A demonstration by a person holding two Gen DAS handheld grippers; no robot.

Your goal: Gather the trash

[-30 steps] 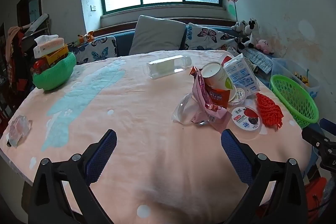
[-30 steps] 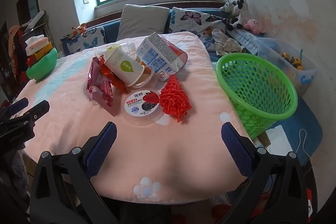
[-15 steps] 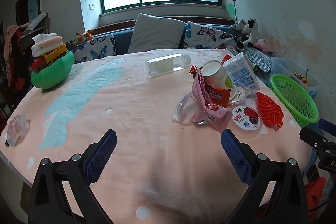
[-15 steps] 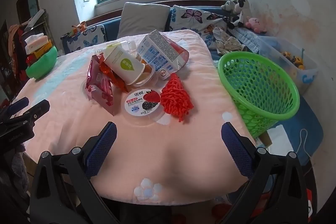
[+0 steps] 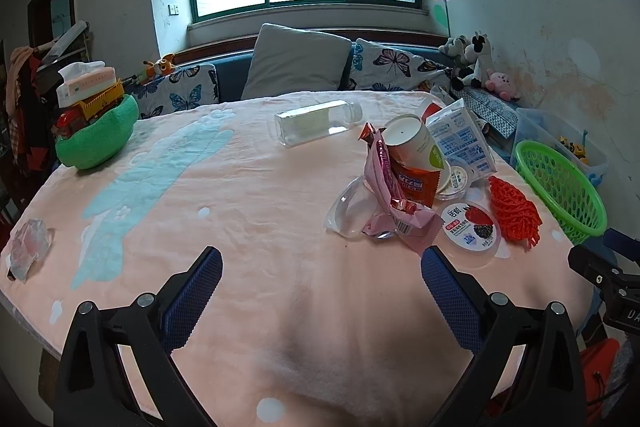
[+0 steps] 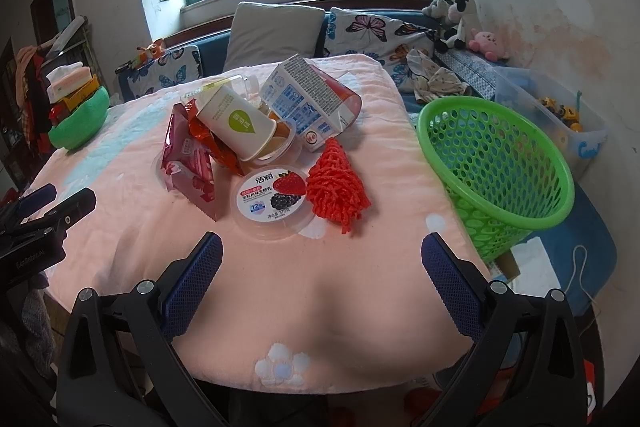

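A heap of trash lies on the pink table cover (image 6: 380, 287): a paper cup (image 6: 236, 121), a milk carton (image 6: 308, 101), a red snack wrapper (image 6: 188, 157), a yogurt lid (image 6: 272, 197) and a red foam net (image 6: 336, 185). A clear bottle (image 5: 316, 123) lies further back. A green mesh basket (image 6: 496, 163) stands off the table's right edge. My left gripper (image 5: 320, 291) is open and empty, near the table's front edge. My right gripper (image 6: 322, 273) is open and empty, short of the yogurt lid.
A green bowl (image 5: 96, 135) with a toy truck and tissue box sits far left. A crumpled clear wrapper (image 5: 28, 251) lies at the table's left edge. A sofa with cushions (image 5: 296, 67) is behind. A clear toy bin (image 6: 556, 115) stands right.
Both grippers have drifted slightly, so the views shifted a little. Nothing was taken hold of and both stay open.
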